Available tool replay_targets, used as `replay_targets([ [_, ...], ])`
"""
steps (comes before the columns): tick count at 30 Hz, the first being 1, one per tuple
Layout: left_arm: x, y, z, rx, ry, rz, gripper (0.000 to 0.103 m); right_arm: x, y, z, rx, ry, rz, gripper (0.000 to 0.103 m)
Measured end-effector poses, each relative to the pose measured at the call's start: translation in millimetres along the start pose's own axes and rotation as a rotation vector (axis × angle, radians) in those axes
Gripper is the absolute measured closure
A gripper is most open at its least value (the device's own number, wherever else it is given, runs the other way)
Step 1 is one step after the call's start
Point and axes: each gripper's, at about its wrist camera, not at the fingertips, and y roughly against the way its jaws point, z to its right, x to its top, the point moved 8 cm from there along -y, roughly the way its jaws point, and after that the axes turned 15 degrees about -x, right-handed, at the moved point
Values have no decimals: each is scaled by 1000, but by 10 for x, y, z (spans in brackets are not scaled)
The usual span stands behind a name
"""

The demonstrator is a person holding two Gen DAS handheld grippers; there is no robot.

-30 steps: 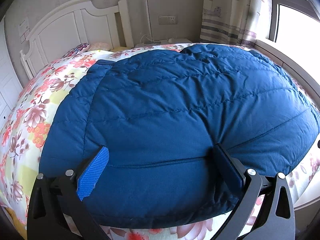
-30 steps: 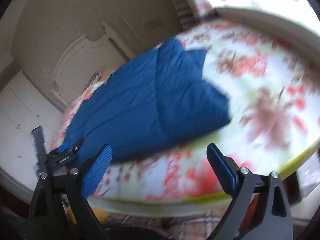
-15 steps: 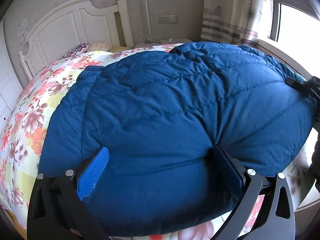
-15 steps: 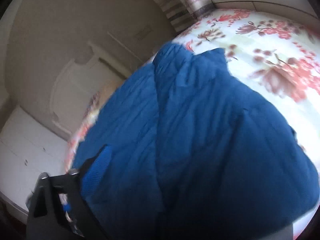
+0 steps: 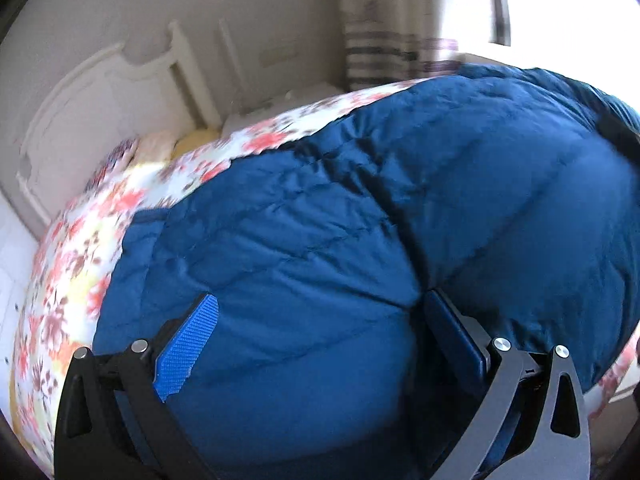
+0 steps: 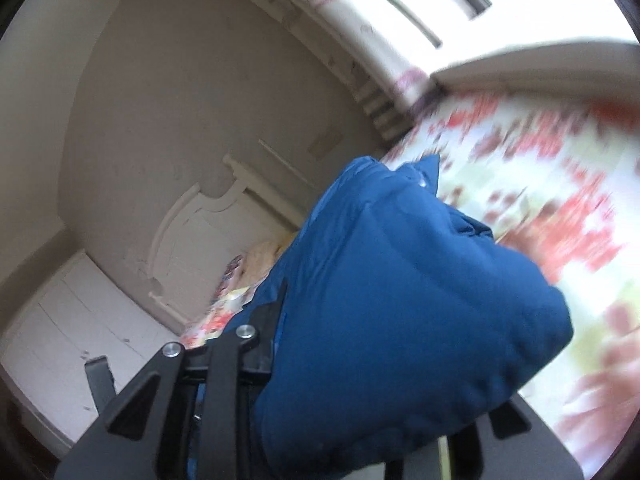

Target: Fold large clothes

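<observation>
A puffy blue jacket [image 5: 360, 240] lies on a bed with a floral sheet [image 5: 80, 248]. My left gripper [image 5: 320, 332] is open at its near hem. Its jaws stand wide, padding bulges between them, and the right finger [image 5: 452, 332] digs into a deep crease. In the right wrist view a bunched corner of the jacket [image 6: 400, 300] is raised off the sheet [image 6: 560, 200]. It drapes over my right gripper [image 6: 340, 320], whose jaws are closing on the cloth between them. Only that gripper's left finger [image 6: 264, 340] shows; the other is hidden under the cloth.
A white headboard [image 5: 120, 92] and pillows [image 5: 160, 144] stand at the far end of the bed. A striped curtain [image 5: 392, 48] and a bright window [image 5: 560, 4] are at the back right. White cabinets [image 6: 60, 340] line the wall to the left of the bed.
The right gripper went from open above the bed's edge to closing on the jacket's corner, which it lifted. The left gripper moved and rolled. The jacket's right side has risen into a fold.
</observation>
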Motion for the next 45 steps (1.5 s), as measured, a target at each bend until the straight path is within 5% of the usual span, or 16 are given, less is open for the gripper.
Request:
replay_targets([
  [4, -56, 37, 229, 87, -132, 32, 6, 112, 169, 57, -81, 78, 47, 78],
  [6, -84, 47, 170, 25, -121, 18, 7, 105, 231, -44, -128, 144, 70, 78],
  [8, -110, 187, -20, -146, -4, 39, 7, 94, 334, -286, -169, 245, 118, 78],
  [10, -158, 550, -453, -290, 185, 149, 6, 44, 509, -696, -201, 409, 194, 79],
  [13, -358, 1053, -1280, -310, 417, 303, 5, -189, 707, -1486, -213, 727, 302, 78],
  [19, -1046, 1798, -2551, -52, 640, 409, 5, -1676, 611, -2830, -96, 1422, 353, 74],
  [22, -1254, 1827, -2645, -34, 686, 388, 5, -2759, 268, -2977, -40, 1754, 257, 67],
  [24, -1289, 1764, -2575, -50, 669, 355, 5, -3258, 89, -2897, -65, 1912, 300, 57],
  [27, -1122, 1694, -2393, -81, 586, 332, 5, -3239, 89, -2896, -65, 1860, 251, 56],
  [33, -127, 1501, -1838, -216, 284, 306, 4, -3157, 201, -2857, -75, 1829, 255, 44],
  [38, 393, 1318, -1717, -210, 161, 252, 4, -2924, 759, -2819, 231, 1671, 118, 27],
  [43, 634, 1128, -1685, -214, 113, 204, 4, -2294, 1083, -2605, 449, 1246, -125, 32],
  [45, 672, 956, -1701, -199, 98, 159, 4, -2104, 1063, -2611, 454, 1163, -145, 56],
])
